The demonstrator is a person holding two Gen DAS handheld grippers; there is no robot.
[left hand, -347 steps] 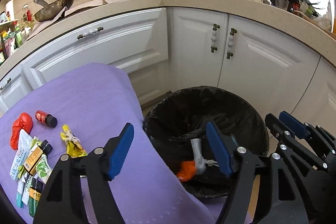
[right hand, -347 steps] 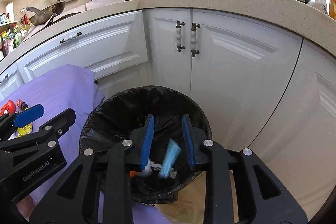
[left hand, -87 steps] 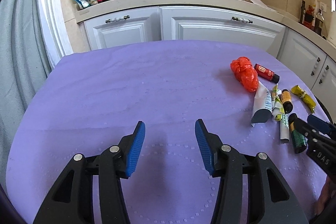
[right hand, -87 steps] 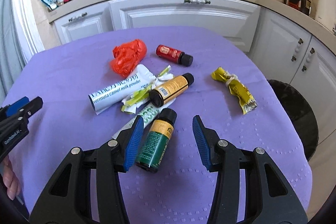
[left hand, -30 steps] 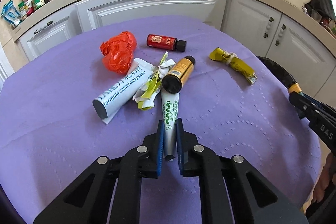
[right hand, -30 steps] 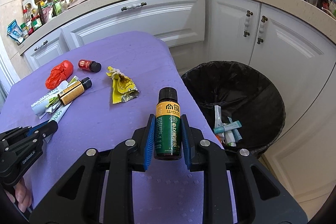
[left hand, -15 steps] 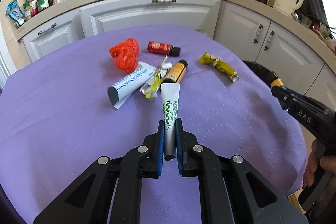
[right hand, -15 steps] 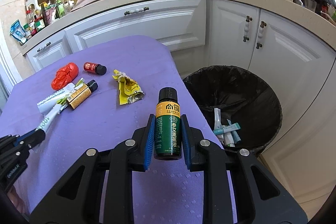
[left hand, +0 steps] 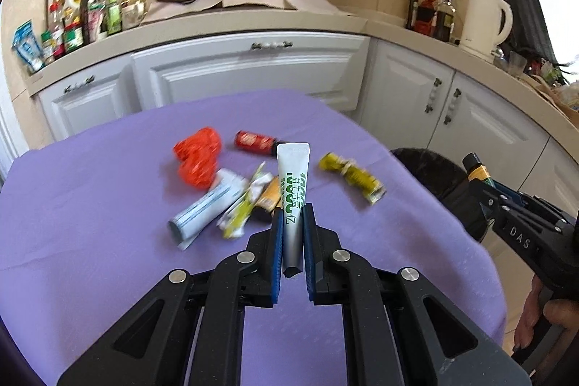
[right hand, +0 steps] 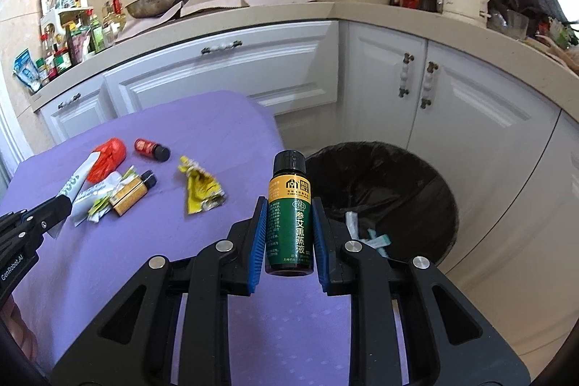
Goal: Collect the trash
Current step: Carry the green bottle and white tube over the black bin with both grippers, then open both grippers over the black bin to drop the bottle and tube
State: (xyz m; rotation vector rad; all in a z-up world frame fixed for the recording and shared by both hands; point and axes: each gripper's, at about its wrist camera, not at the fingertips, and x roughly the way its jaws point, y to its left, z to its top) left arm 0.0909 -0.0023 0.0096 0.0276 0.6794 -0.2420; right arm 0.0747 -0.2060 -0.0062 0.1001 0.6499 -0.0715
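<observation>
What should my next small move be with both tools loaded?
Probably carry the right tool rightward over the black-lined bin and release the green bottle: it is clamped upright, clear of the purple cloth, with the bin just right. The left tool, gripping the white tube, can follow.

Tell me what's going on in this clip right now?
A person is clearing trash off a purple-covered table with two hand-held grippers. The left hand-held gripper is shut on a white tube with green print; the right hand-held gripper is shut on a dark green bottle. Both are held above the table. The black-lined bin beside the table already holds a few items. Other litter lies on the cloth.
</observation>
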